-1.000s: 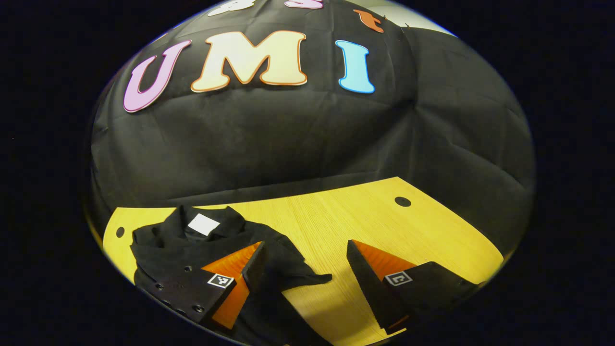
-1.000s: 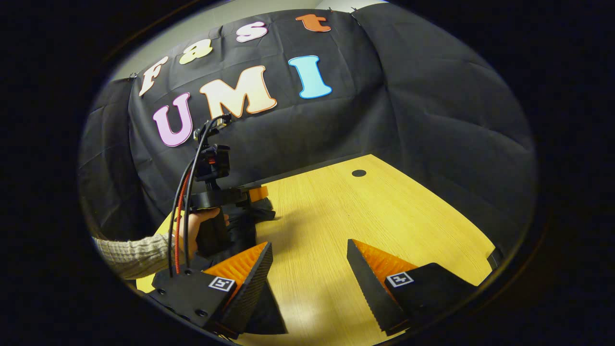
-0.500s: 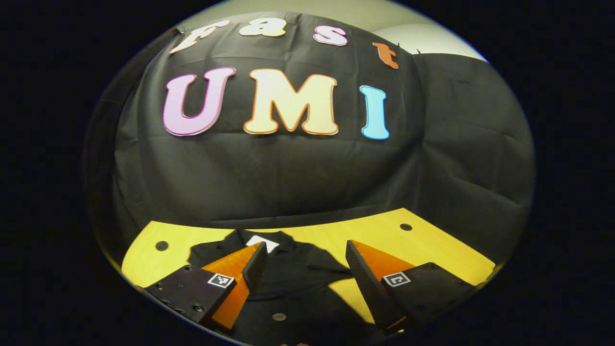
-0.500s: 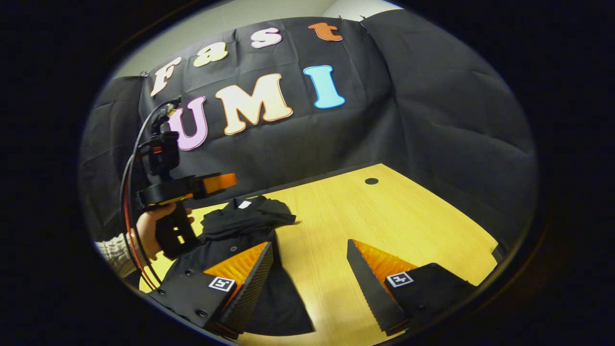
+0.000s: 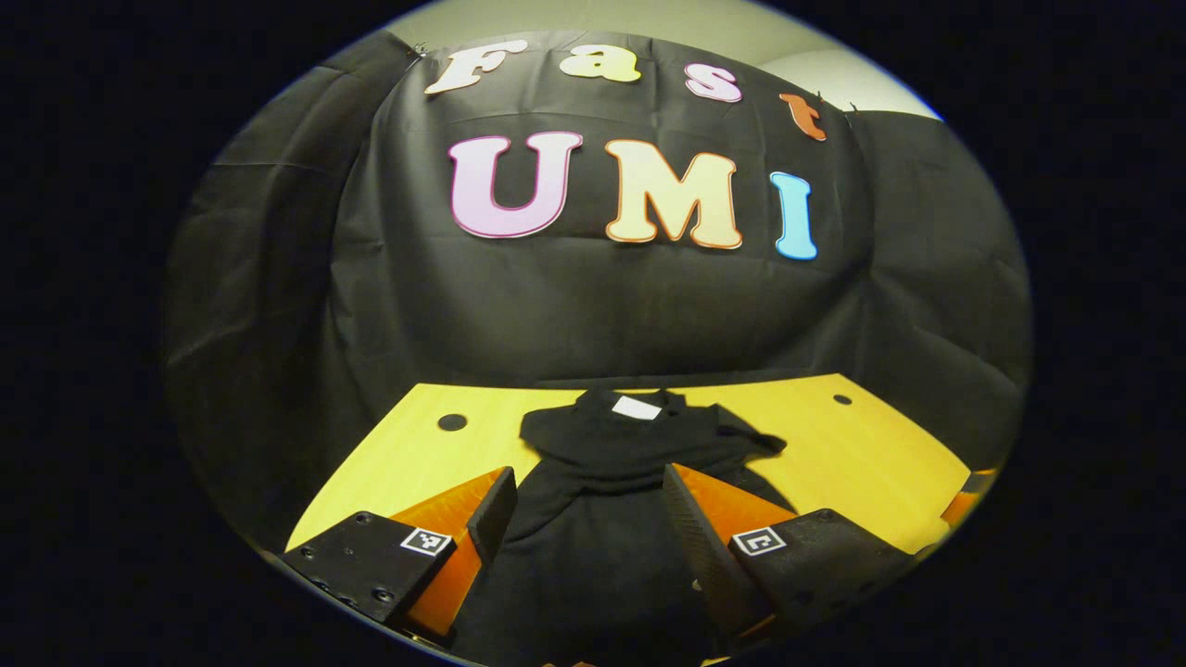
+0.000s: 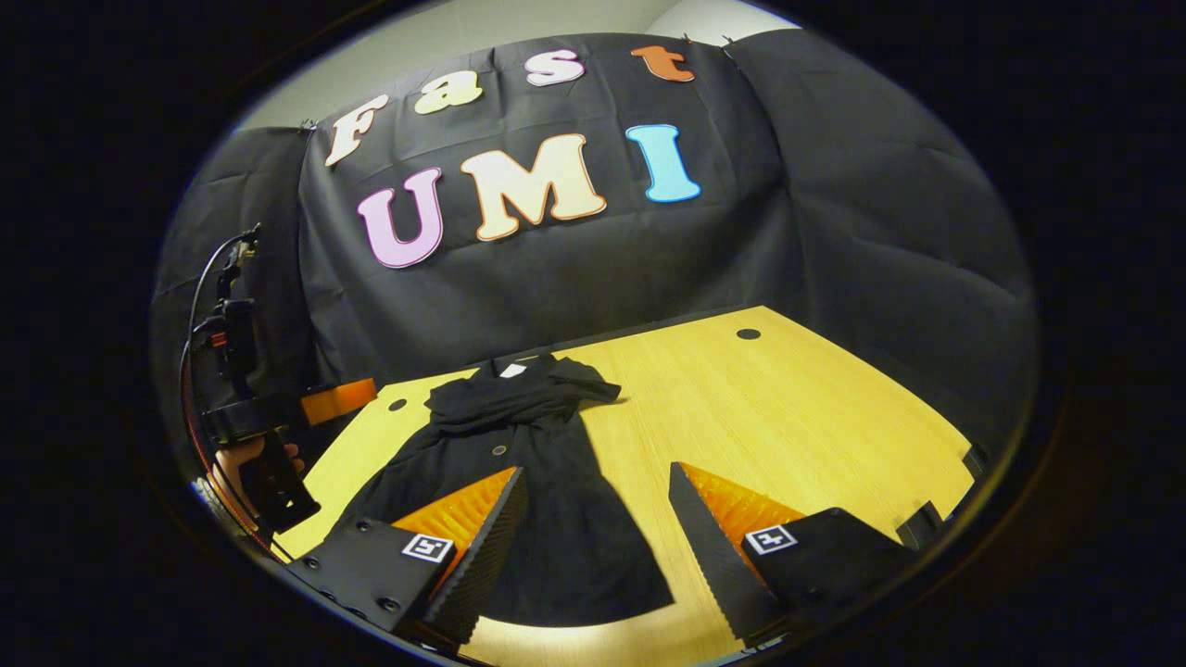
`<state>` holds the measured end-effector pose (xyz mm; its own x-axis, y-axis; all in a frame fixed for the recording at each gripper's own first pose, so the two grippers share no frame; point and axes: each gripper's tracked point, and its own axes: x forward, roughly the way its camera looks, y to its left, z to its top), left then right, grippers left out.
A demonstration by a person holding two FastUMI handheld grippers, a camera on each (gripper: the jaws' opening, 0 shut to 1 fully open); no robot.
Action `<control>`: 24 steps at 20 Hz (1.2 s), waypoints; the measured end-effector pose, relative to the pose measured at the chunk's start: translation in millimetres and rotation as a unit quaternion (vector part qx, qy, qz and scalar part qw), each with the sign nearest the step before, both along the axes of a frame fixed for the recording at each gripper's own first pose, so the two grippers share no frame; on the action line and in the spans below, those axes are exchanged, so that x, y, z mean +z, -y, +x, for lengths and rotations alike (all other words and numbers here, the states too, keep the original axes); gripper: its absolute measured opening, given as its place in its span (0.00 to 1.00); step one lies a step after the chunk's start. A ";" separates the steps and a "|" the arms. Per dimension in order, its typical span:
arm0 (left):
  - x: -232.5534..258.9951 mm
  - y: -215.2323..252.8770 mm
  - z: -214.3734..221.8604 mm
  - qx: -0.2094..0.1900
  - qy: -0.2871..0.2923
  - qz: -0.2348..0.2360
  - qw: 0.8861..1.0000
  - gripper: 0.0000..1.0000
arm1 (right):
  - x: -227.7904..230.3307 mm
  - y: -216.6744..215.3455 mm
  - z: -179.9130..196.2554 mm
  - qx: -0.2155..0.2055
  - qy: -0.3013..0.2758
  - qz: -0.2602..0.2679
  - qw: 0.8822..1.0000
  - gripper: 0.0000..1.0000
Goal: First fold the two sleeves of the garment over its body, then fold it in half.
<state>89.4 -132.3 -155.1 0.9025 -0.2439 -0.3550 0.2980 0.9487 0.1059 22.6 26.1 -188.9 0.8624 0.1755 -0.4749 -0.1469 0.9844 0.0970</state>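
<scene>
A black garment (image 5: 611, 500) lies flat on the yellow wooden table (image 5: 862, 454), collar with a white tag (image 5: 635, 407) at the far end. Both sleeves lie bunched across its upper body (image 6: 519, 398), and the hem spreads toward me. My left gripper (image 5: 588, 523) hovers open over the garment's lower half, holding nothing. My right gripper (image 6: 598, 523) stands open above the garment's right hem edge (image 6: 602, 565), also holding nothing. In the right gripper view the left gripper (image 6: 278, 408) is held by a hand (image 6: 250, 459) at the far left, off the table's left side.
The black cloth wall (image 5: 593, 306) closes the table's back and sides. Round holes (image 5: 452, 422) (image 5: 842, 399) sit near the table's far corners. Bare tabletop (image 6: 797, 417) stretches to the right of the garment.
The left gripper has pulled back and away from the collar area to the near end, leaving the folded sleeve on the body. The right gripper has drawn back slightly.
</scene>
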 end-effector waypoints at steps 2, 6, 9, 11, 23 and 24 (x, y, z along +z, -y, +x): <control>-10.3 -24.0 -14.4 0.001 -0.005 0.017 1.000 0.94 | -8.4 -6.9 -5.8 0.003 0.000 -0.005 1.000 0.98; -44.5 -61.1 -47.0 0.012 -0.037 0.033 0.999 0.94 | -34.1 -7.4 -13.9 -0.004 -0.013 -0.013 1.000 0.98; -72.6 -82.7 -69.5 0.019 -0.063 0.045 0.997 0.94 | -56.1 -2.1 -18.0 -0.006 -0.025 -0.031 0.999 0.98; -92.5 -97.2 -82.6 0.025 -0.085 0.054 0.995 0.94 | -72.4 1.5 -21.9 -0.006 -0.038 -0.039 0.998 0.98; -152.6 -137.4 -133.3 0.028 -0.171 0.080 0.982 0.95 | -133.5 0.9 -39.4 -0.015 -0.094 -0.066 0.993 0.98; -155.3 -139.2 -135.7 0.030 -0.175 0.080 0.981 0.94 | -137.0 0.1 -41.1 -0.013 -0.096 -0.068 0.993 0.98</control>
